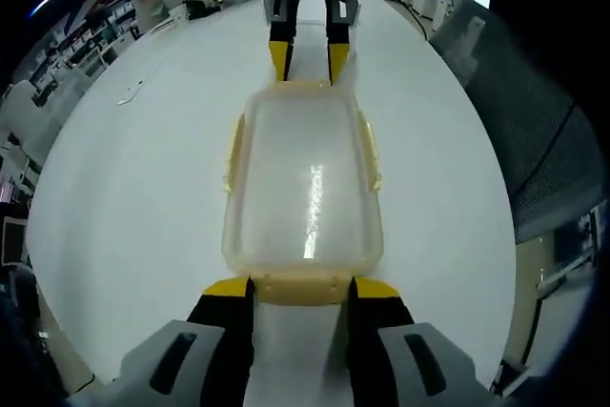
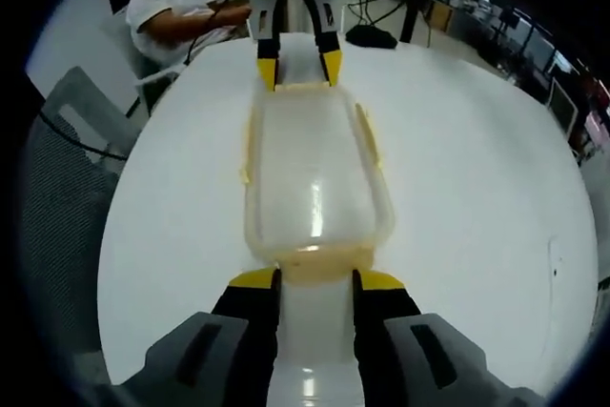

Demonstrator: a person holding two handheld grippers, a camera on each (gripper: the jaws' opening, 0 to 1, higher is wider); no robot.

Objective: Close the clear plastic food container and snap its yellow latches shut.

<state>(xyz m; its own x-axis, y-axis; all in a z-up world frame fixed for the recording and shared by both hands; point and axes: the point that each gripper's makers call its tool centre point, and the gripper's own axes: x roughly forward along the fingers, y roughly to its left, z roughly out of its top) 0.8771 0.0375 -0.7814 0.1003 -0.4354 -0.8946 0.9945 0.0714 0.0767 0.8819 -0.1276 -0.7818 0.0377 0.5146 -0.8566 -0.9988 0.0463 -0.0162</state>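
White tabletop (image 1: 124, 226) fills both views, with office desks and a seated person (image 2: 176, 11) beyond its far edge. The clear food container (image 1: 303, 188) lies in the middle of each frame, lid on, long axis running away from each camera.

In the left gripper view, the left gripper (image 1: 301, 291) stands at the bottom centre, jaws parted, one yellow tip on each side of the near end latch (image 1: 301, 285), touching or just beside it. The right gripper (image 1: 308, 54) faces it at the top of the frame, its jaws likewise spread at the far end.

In the right gripper view, the right gripper (image 2: 315, 283) sits the same way at its own near end, and the side latches (image 2: 367, 135) stick outward, which suggests they are not yet snapped.

To do this well, I judge both ends should be pressed down evenly, steadying the box so it cannot slide, before folding each flap.
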